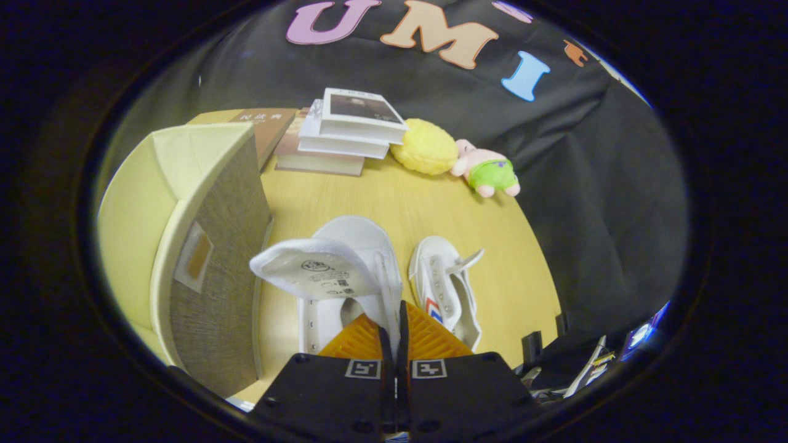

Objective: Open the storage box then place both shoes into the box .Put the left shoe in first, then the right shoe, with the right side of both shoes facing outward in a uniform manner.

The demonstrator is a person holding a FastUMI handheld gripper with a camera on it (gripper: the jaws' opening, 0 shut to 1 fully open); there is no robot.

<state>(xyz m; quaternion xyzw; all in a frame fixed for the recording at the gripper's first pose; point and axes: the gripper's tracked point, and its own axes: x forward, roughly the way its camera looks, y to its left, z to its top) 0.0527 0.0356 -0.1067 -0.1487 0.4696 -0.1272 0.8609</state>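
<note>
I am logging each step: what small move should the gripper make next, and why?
Probably carry the white canvas shoe left toward the open beige fabric storage box. The gripper looks shut on that shoe's side wall, tongue flopped out, box open beside it. The second white shoe lies on the wooden table.

Readable text: almost none.
Insole (320, 271) of lifted shoe (345, 271): round stamp + small print, too small to read.
Brown book (266, 126) on desk (394, 197): pale characters on cover, too blurred to read.
Top book of stack (360, 114): dark cover pic, faint title line, illegible.
Gripper (394, 335): two square marker tags on body, no letters; fingers closed together.
</note>
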